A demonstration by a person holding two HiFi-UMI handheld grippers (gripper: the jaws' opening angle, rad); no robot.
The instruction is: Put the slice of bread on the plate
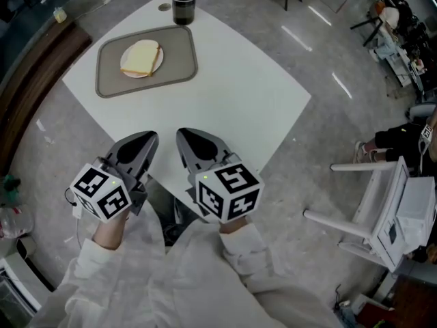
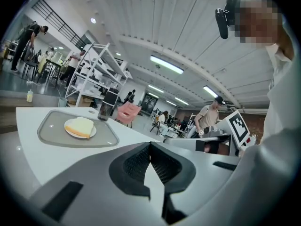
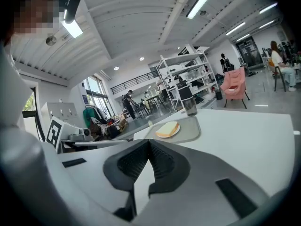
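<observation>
A pale slice of bread (image 1: 141, 56) lies on a small white plate (image 1: 157, 65) in a grey tray (image 1: 113, 80) at the far left of the white table. The bread (image 2: 81, 125) shows far ahead in the left gripper view, and the bread (image 3: 167, 129) shows again in the right gripper view. My left gripper (image 1: 148, 139) is shut and empty at the table's near edge. Beside it my right gripper (image 1: 183, 135) is shut and empty too. Both are well short of the tray.
A dark tumbler (image 1: 184, 0) stands just behind the tray at the table's far edge. White chair legs (image 1: 355, 203) and a white chair stand on the floor at the right. The table (image 1: 239, 94) lies bare between the grippers and the tray.
</observation>
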